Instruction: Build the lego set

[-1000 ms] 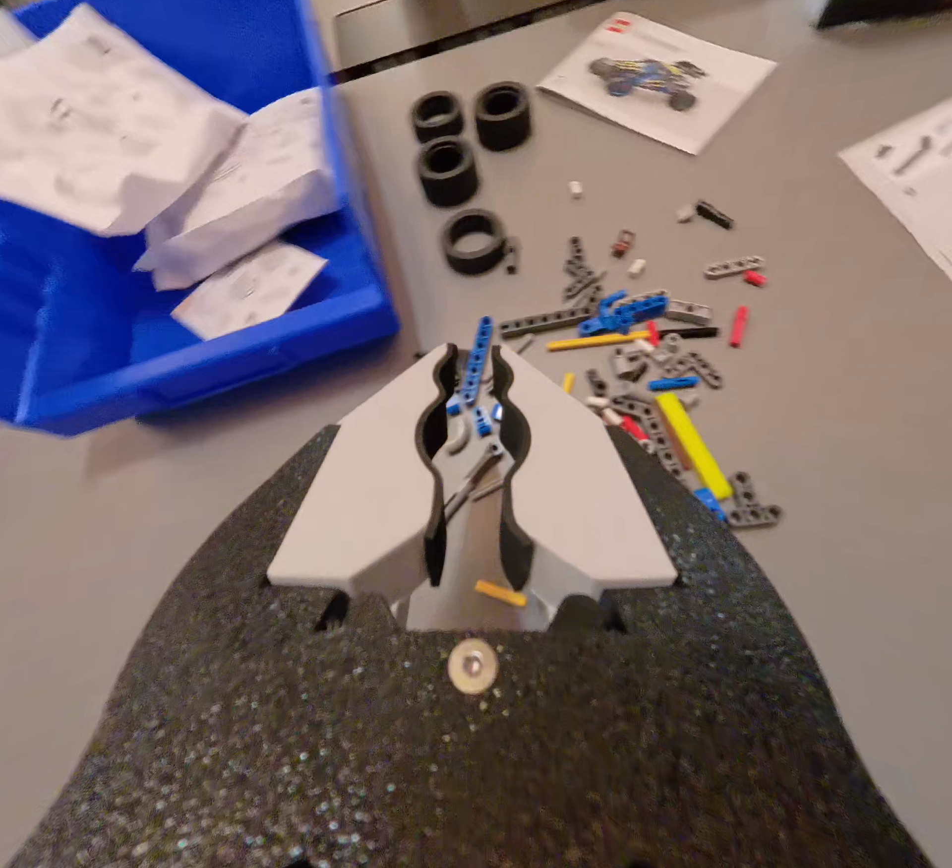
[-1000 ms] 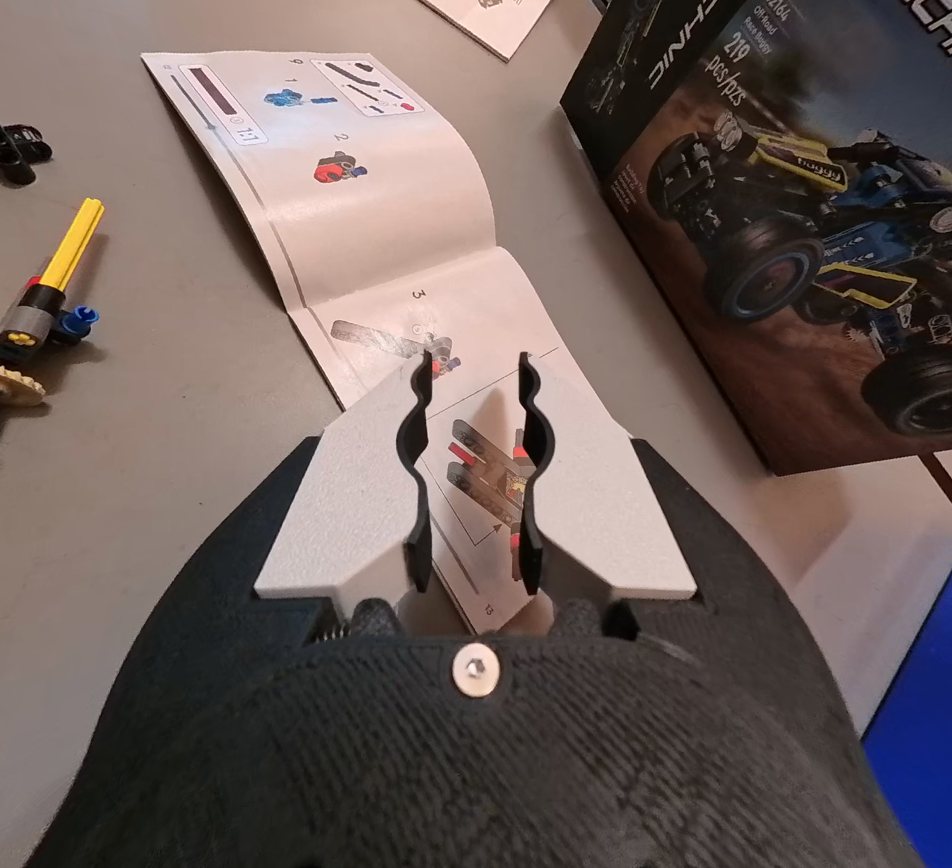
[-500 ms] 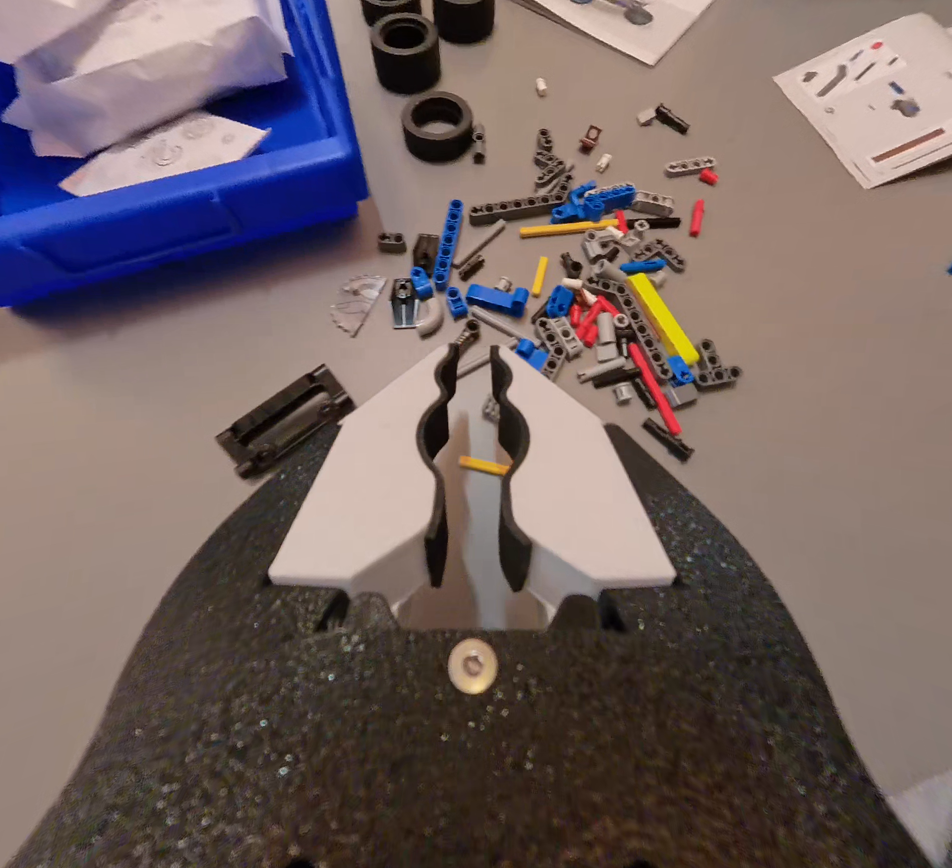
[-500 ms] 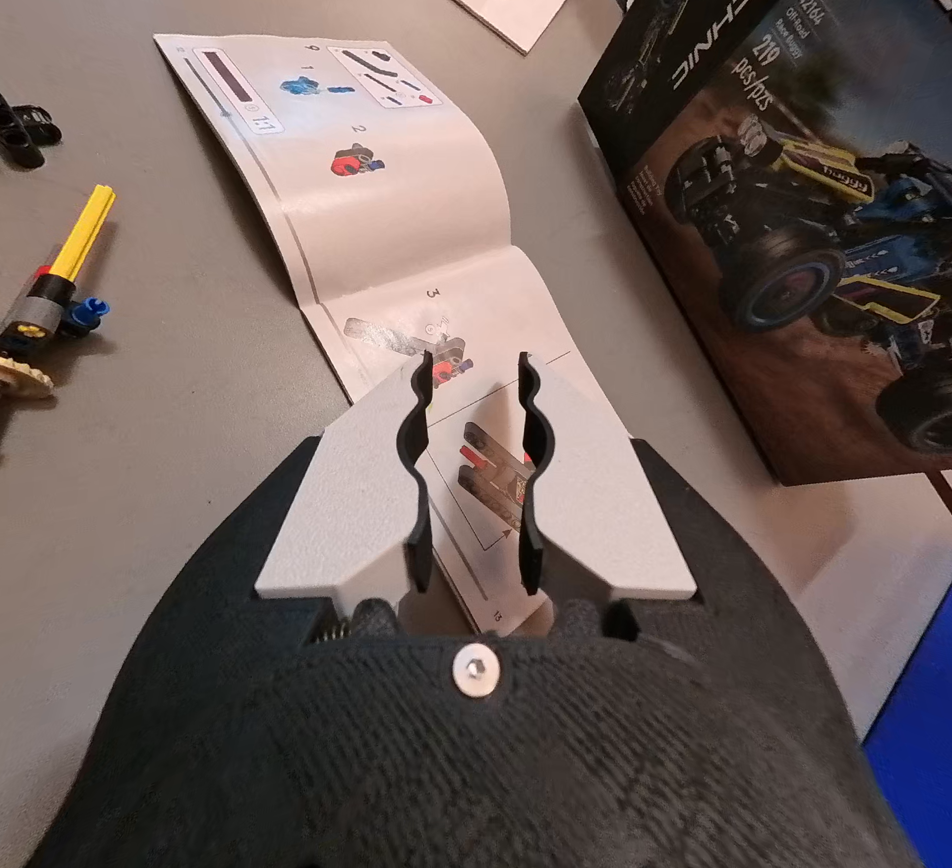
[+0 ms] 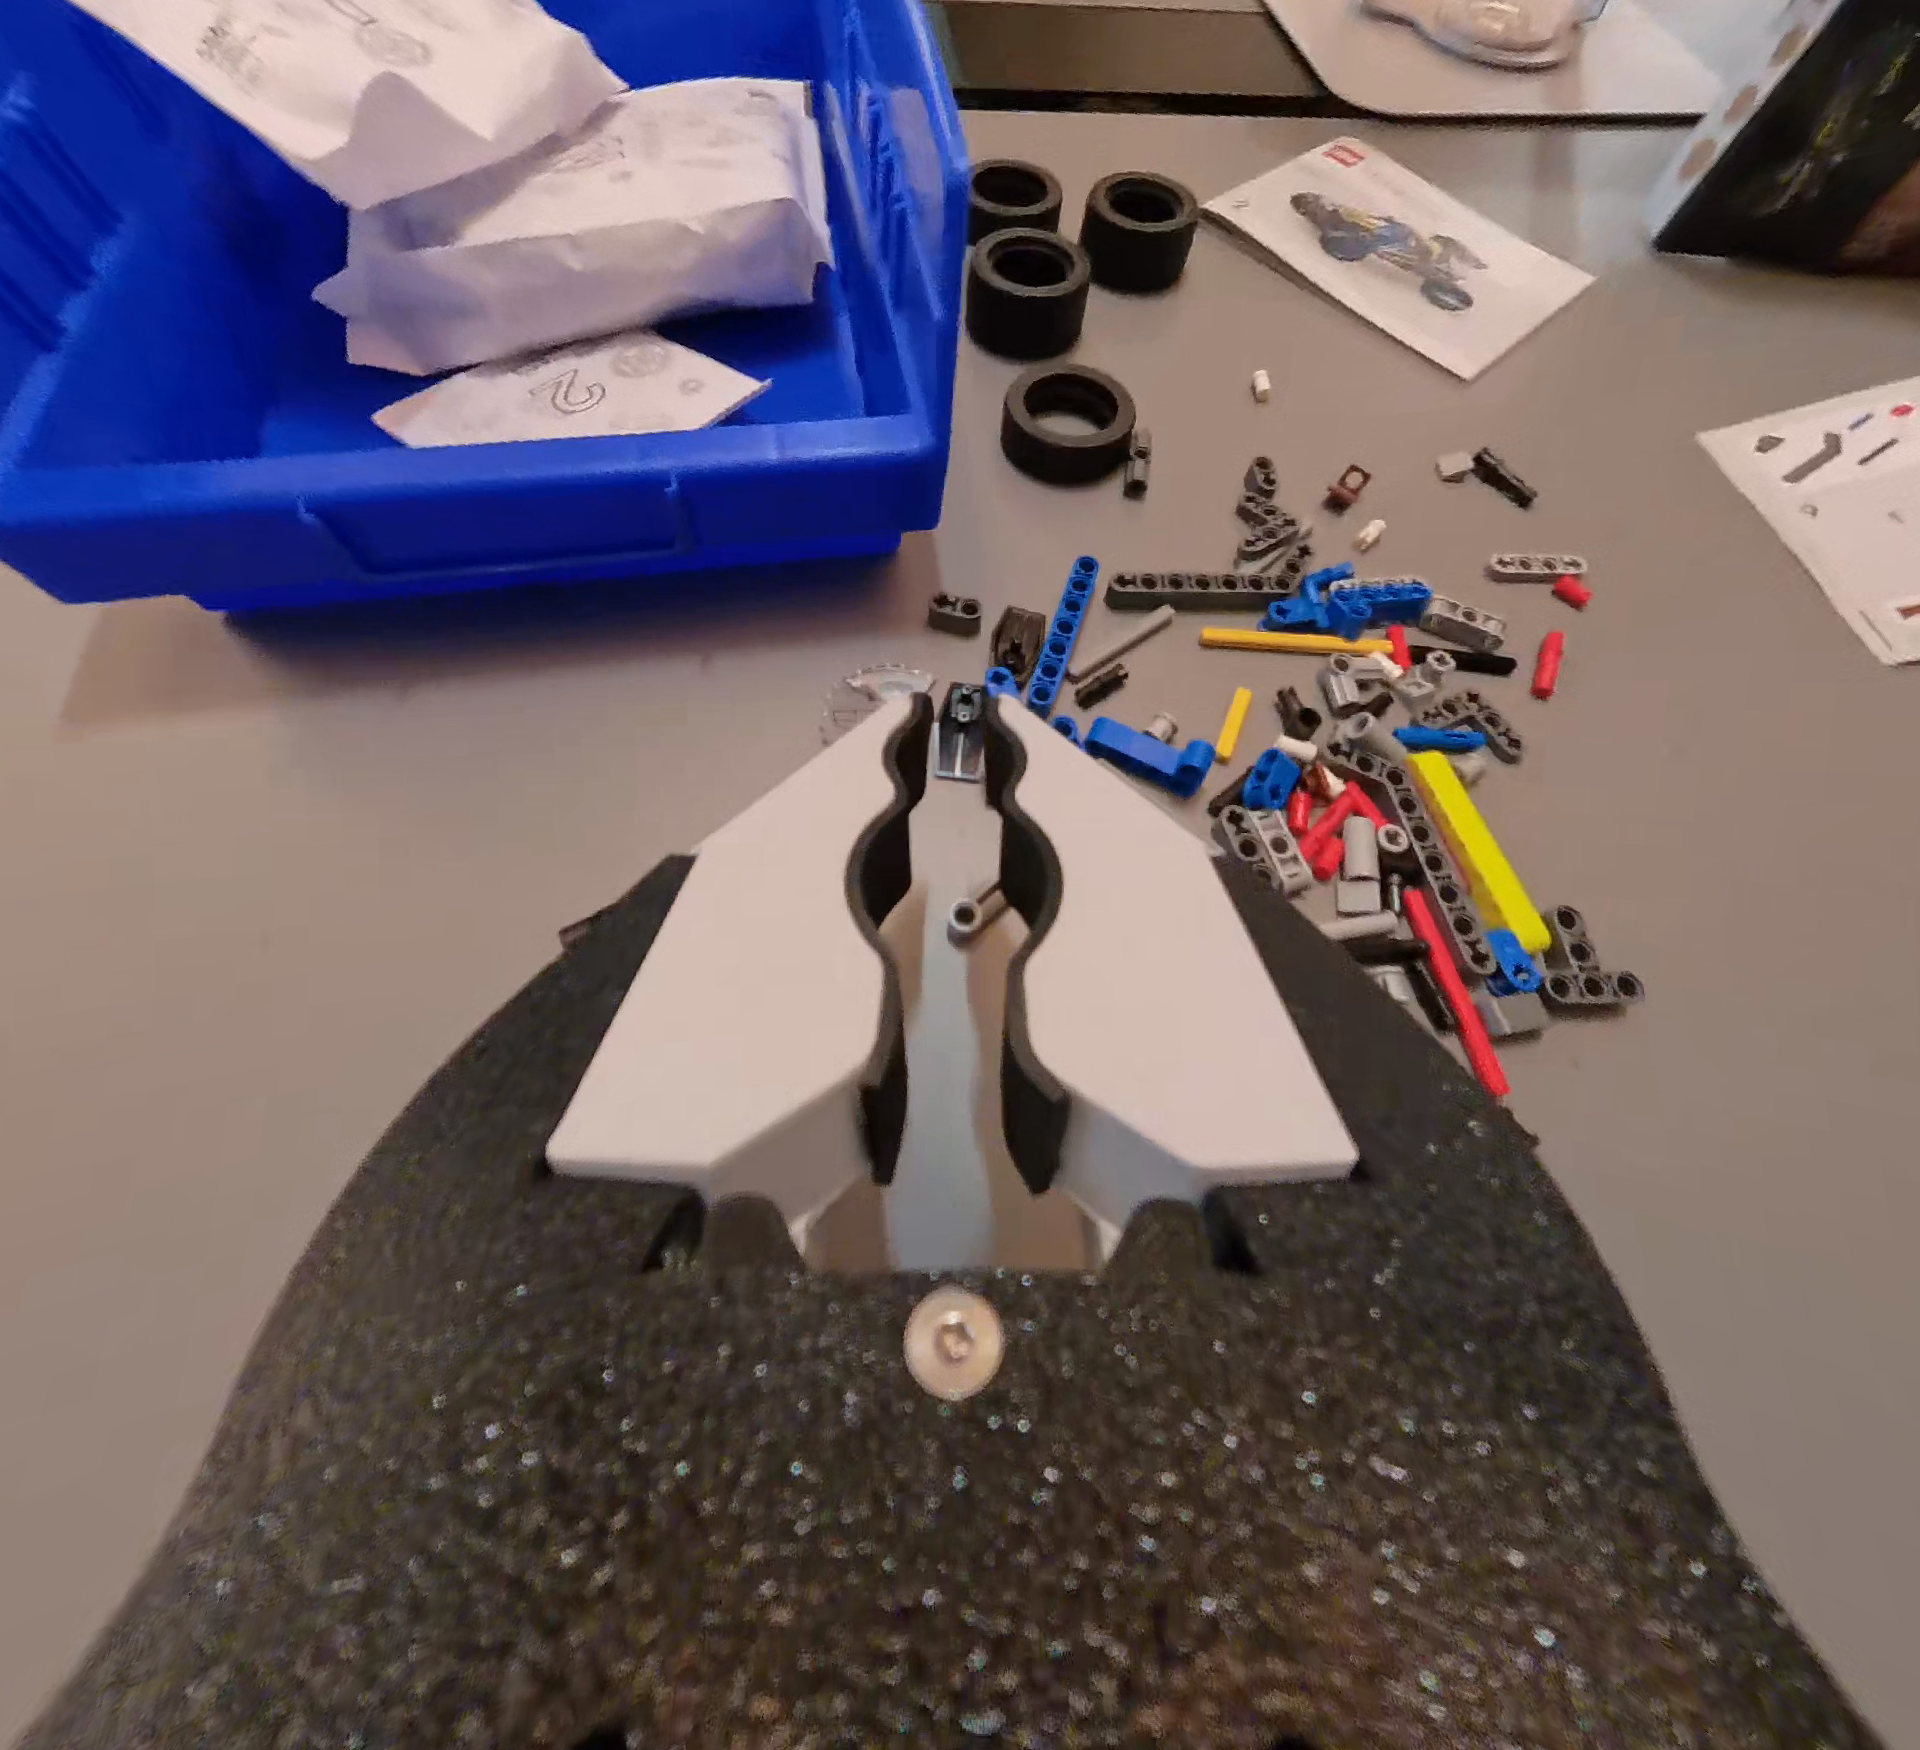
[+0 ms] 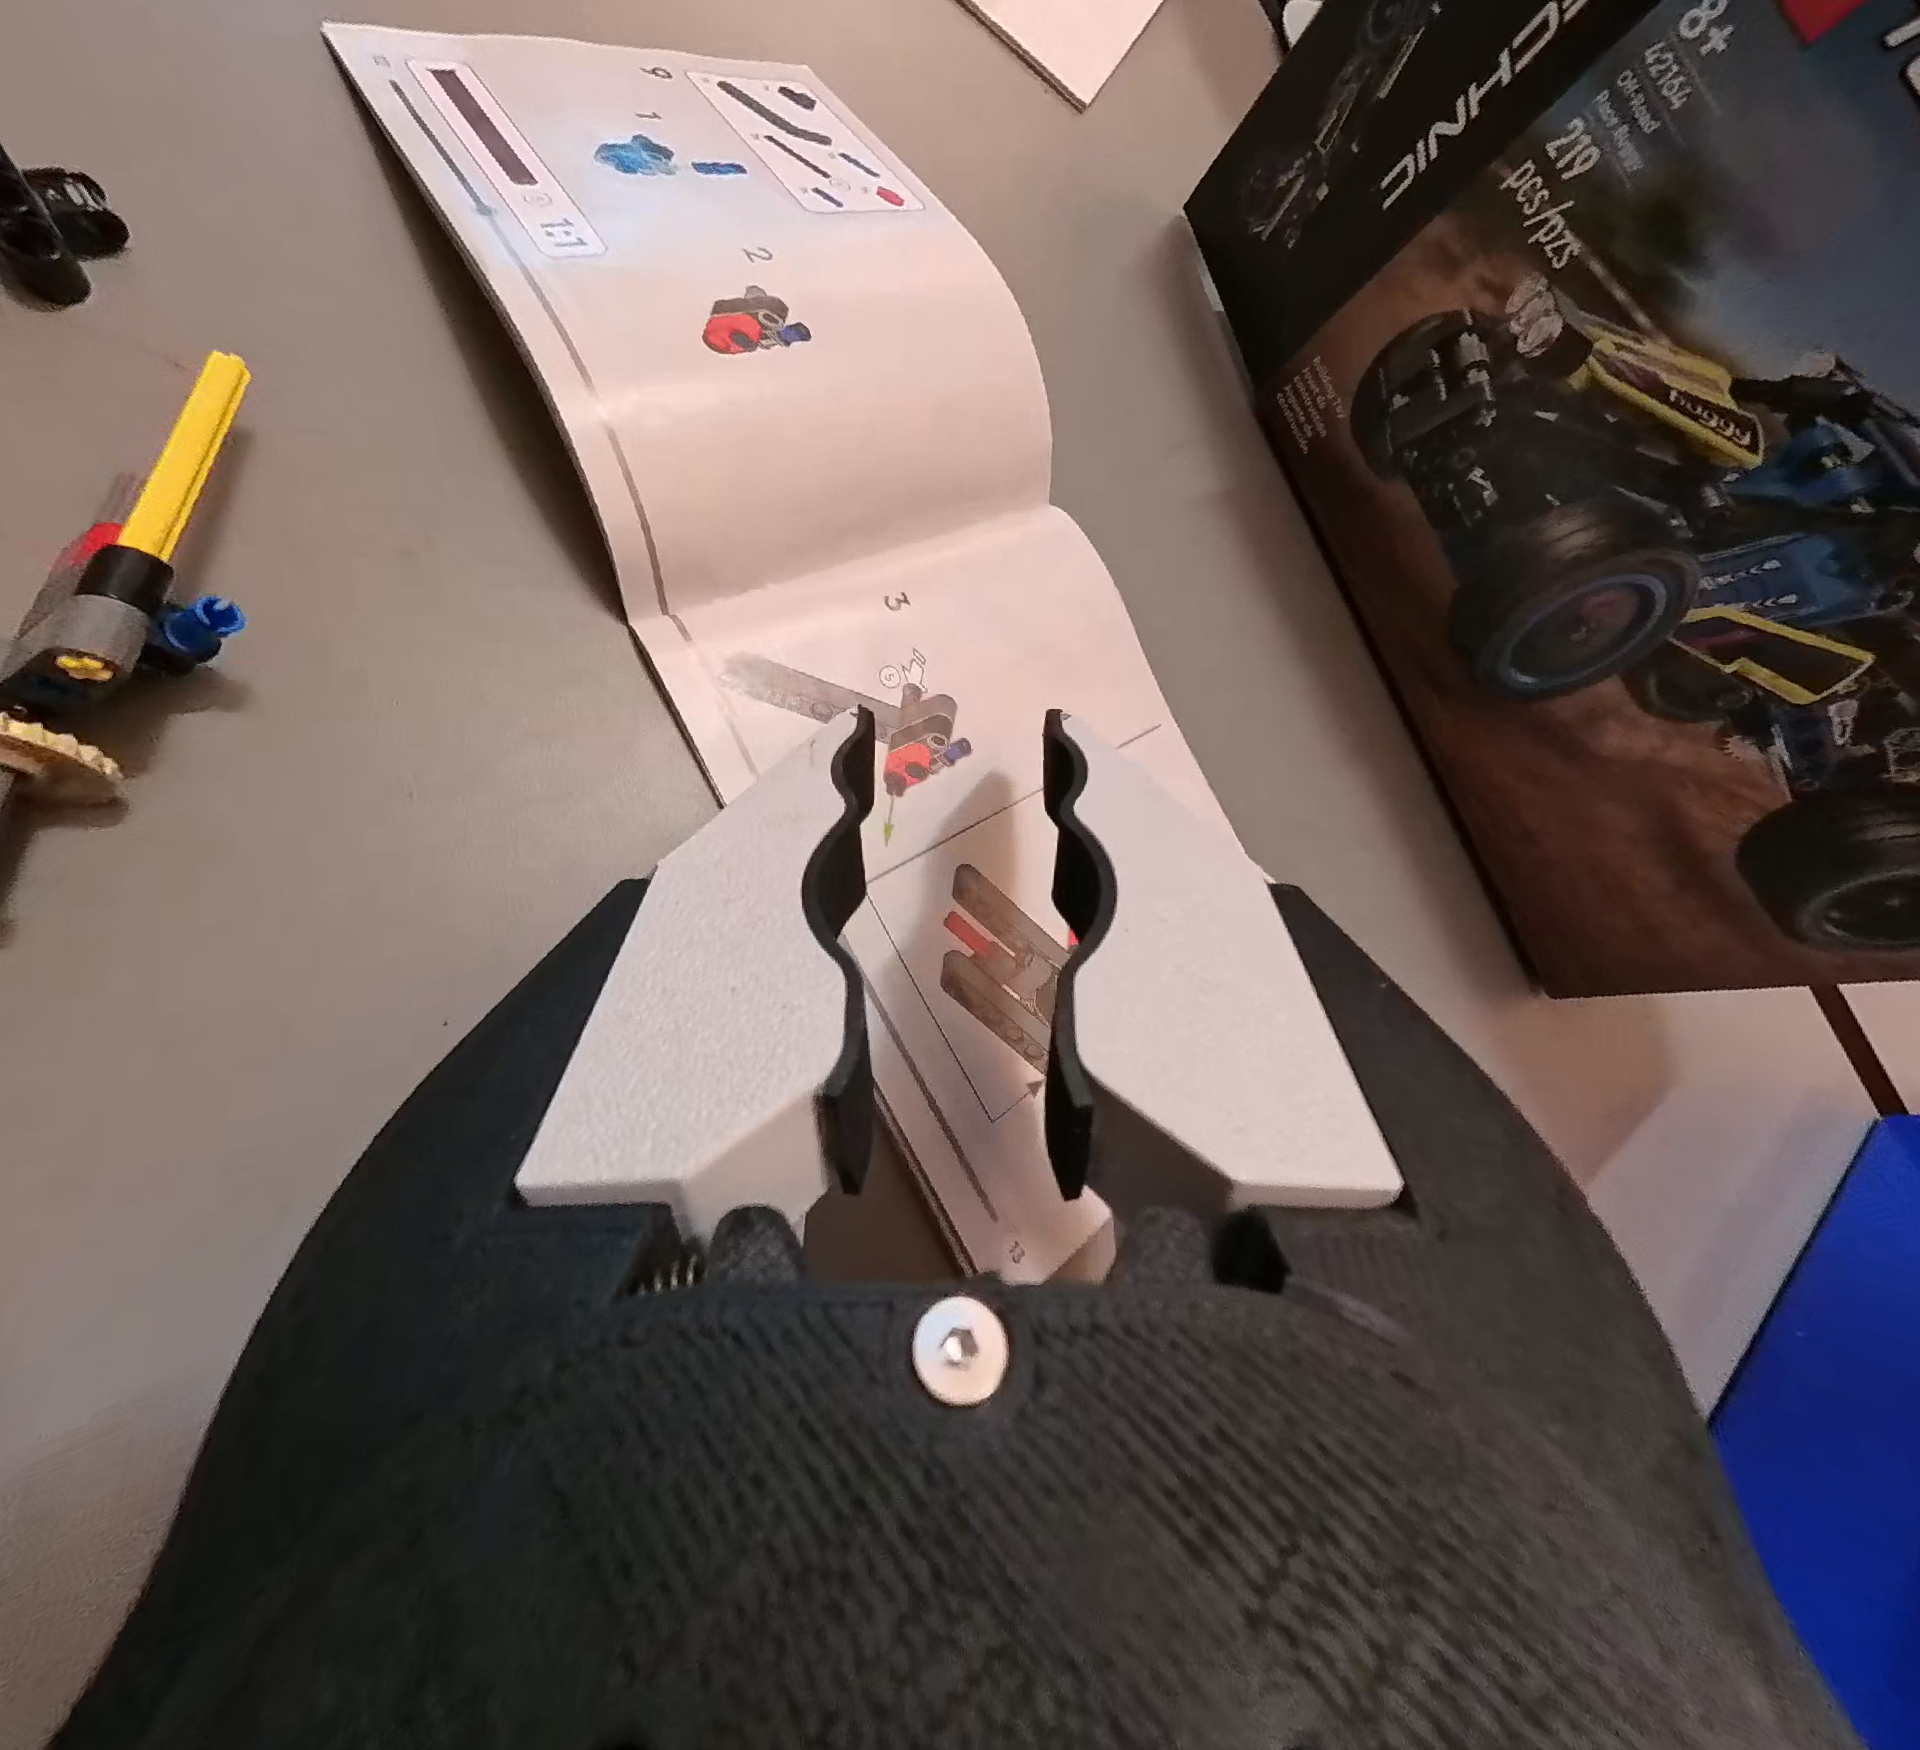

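Note:
Loose Lego pieces (image 5: 1361,796) lie scattered on the grey table (image 5: 312,869): blue, grey and black beams, a yellow beam, red pins. My left gripper (image 5: 956,713) hovers over the pile's left edge, narrowly open and empty; a small black piece (image 5: 961,736) lies between its tips and a grey pin (image 5: 966,916) shows farther back between the fingers. My right gripper (image 6: 956,724) is open and empty above the open instruction booklet (image 6: 810,412). A small partial assembly (image 6: 114,599) with a yellow axle, grey block, blue pin and tan gear lies to its left.
A blue bin (image 5: 499,516) with white paper bags stands at the left. Several black tyres (image 5: 1039,298) and a closed booklet (image 5: 1392,246) lie behind the pile. The set's box (image 6: 1610,453) stands right of the open booklet. Black pieces (image 6: 52,225) lie far left. The tips of one gripper are about 45 cm away from the tips of the other.
My left gripper first pulled back from the pile, then moved forward over its left edge, staying narrowly open. My right gripper has hardly moved over the booklet.

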{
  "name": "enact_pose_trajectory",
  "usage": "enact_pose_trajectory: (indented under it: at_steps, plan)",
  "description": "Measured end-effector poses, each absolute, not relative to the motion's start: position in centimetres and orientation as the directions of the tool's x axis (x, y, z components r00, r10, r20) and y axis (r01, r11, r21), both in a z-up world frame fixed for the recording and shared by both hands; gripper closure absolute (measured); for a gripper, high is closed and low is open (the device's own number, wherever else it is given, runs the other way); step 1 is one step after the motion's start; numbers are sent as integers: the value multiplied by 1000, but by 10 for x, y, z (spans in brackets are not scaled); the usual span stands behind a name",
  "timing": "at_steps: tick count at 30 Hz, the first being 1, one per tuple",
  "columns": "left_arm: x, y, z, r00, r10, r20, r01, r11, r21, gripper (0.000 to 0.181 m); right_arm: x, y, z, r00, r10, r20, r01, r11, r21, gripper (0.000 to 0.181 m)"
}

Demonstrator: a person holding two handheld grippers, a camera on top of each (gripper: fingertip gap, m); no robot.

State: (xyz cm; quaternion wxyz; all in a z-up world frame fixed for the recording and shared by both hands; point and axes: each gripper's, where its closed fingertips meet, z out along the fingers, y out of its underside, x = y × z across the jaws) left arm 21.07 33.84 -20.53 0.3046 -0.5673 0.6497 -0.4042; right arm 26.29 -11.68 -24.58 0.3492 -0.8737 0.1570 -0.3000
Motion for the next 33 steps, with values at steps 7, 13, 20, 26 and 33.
enact_pose_trajectory:
  at_steps: [7,13,20,26,33]
  plan:
    - [207,357,-191,-90,-996,-23,-440,61,-896,177,266,-116,-246,765,-495,413,-63,-695,-716,154]
    - [194,299,-200,-395,-918,28,-475,178,-862,177,266,-113,-246,762,-493,419,-52,-692,-720,161]
    - [185,222,-232,-627,-778,-32,-494,429,-756,178,267,-112,-246,758,-493,428,-48,-696,-717,162]
    - [183,221,-253,-649,-751,-120,-515,550,-657,178,266,-111,-246,757,-484,440,-35,-702,-711,165]
    - [181,234,-251,-626,-766,-149,-536,561,-631,173,265,-111,-246,756,-480,445,-30,-705,-709,167]
